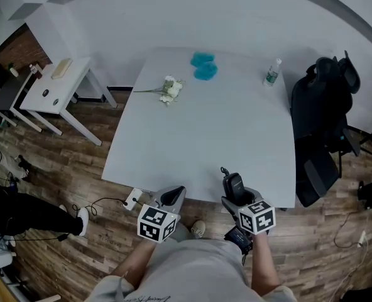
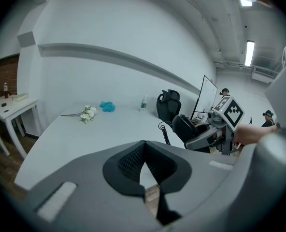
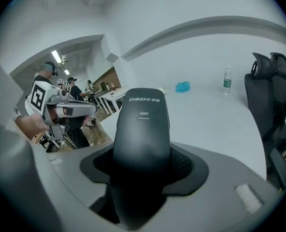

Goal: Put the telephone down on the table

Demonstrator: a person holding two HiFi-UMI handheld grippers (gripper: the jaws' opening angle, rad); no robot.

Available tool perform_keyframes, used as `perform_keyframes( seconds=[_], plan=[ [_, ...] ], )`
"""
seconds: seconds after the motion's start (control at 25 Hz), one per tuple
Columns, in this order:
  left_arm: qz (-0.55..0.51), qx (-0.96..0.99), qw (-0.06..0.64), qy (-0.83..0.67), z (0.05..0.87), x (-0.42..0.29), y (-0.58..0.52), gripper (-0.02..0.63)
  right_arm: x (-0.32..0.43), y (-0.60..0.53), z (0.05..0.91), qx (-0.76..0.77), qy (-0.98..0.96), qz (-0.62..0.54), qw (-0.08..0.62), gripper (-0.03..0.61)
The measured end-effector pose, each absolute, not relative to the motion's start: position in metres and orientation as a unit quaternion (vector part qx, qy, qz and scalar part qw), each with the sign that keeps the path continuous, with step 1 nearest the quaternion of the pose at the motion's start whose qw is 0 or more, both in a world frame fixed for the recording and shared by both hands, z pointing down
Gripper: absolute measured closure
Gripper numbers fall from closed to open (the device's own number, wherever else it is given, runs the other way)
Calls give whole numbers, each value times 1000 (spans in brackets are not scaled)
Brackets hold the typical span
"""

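Observation:
A black telephone handset [image 1: 235, 184] with a coiled cord sits between the jaws of my right gripper [image 1: 237, 192], which is shut on it. It hangs just over the near edge of the white table [image 1: 205, 128]. In the right gripper view the handset [image 3: 142, 129] fills the middle, gripped at its lower half, with its top end pointing over the table. My left gripper [image 1: 171, 197] is beside it at the same table edge, its pads meeting at the tips with nothing between them [image 2: 144, 143]. The left gripper view shows the handset [image 2: 185, 128] off to the right.
On the far part of the table lie a bunch of white flowers [image 1: 169, 90], a blue cloth [image 1: 204, 67] and a water bottle [image 1: 272, 73]. A black office chair [image 1: 321, 124] stands at the table's right side. A small white side table [image 1: 54, 87] stands to the left.

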State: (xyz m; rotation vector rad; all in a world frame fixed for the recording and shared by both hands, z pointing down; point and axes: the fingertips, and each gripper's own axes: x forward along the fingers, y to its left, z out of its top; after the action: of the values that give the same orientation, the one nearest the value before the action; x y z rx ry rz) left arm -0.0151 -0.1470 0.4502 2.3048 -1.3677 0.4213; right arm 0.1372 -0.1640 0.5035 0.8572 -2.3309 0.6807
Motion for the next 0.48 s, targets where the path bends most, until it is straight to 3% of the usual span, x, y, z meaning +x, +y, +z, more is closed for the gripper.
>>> perform_keyframes(
  seconds=[0.48],
  plan=[
    [156, 829, 222, -488, 456, -31, -159, 597, 130, -178, 506, 325, -863, 260, 287, 296]
  ],
)
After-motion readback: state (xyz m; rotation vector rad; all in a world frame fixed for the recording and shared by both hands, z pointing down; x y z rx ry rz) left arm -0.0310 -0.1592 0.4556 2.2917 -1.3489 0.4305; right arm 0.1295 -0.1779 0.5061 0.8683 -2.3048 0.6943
